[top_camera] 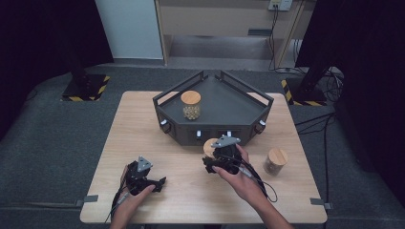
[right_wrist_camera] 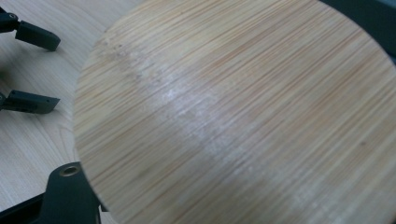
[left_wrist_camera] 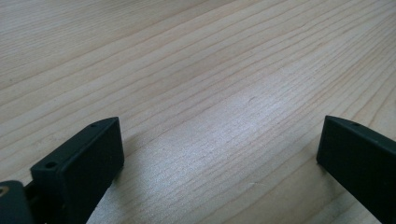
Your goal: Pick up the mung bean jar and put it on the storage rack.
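jar with the bamboo lid point(top_camera: 209, 147) sits in the right gripper point(top_camera: 210, 164), near the front edge of the dark tray point(top_camera: 248, 93), its lid poking out past the gripper's grey plate. in the right gripper view the round lid point(right_wrist_camera: 243, 112) is close up to the camera, grain running slantwise, with one black jaw showing at its lower left rim. jaws nearly closed, clamped on the jar – the pads themselves are hidden under the lid, so the exact contact cannot be made out.

left gripper point(top_camera: 152, 183) rests low over the wooden table point(top_camera: 143, 124), toward the near left corner, well apart from the jar. left gripper view: both jaws spread wide, bare wood grain between them, nothing held.

two more jars – one with a bamboo lid standing on the tray point(top_camera: 191, 105), pale round contents visible through the glass; another on the table at the right point(top_camera: 276, 160), just beside the right hand point(top_camera: 241, 179) and clear of the tray. far off in the right gripper view, the left gripper's two jaws show at the upper left, spread over the tabletop.
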The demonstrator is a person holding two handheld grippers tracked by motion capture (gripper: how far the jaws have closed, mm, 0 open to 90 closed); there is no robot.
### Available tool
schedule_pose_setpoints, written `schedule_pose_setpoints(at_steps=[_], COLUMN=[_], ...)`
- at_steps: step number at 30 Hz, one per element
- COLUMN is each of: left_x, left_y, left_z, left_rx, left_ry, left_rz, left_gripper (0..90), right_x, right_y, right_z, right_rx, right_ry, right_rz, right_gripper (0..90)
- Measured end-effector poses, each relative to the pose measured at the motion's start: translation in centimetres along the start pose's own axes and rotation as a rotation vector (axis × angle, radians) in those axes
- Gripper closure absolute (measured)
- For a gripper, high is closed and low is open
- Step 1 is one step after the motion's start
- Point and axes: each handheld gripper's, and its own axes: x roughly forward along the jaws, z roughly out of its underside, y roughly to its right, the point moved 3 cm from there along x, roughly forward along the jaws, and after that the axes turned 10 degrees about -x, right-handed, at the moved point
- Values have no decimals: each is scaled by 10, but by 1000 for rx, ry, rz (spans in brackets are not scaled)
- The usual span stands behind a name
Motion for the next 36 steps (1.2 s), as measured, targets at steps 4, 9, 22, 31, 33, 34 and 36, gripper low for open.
schedule_pose_setpoints(at_steps=[4,9,22,31,33,34,36], left_x=[0,0,0,0,0,0,0], left_y=[0,0,0,0,0,0,0], left_z=[0,0,0,0,0,0,0], left_rx=[0,0,-1,-1,-1,-1,-1], left_ry=[0,0,0,0,0,0,0], left_rz=[0,-1,-2,-2,-2,-2,-2], left_gripper=[0,0,0,0,0,0,0], right_x=[-6,-13,-24,-30,-32,-32,-32], right_y=[3,5,12,20,22,23,25], right_z=[-4,-12,-30,-40,-43,-43,-46], right_rx=[-9,-26,-45,-38,-36,-37,-38], right_ry=[4,8,11,20,21,22,21], right_rz=[5,3,8,15,22,26,33], right_gripper=[250,250,250,250,251,251,250])
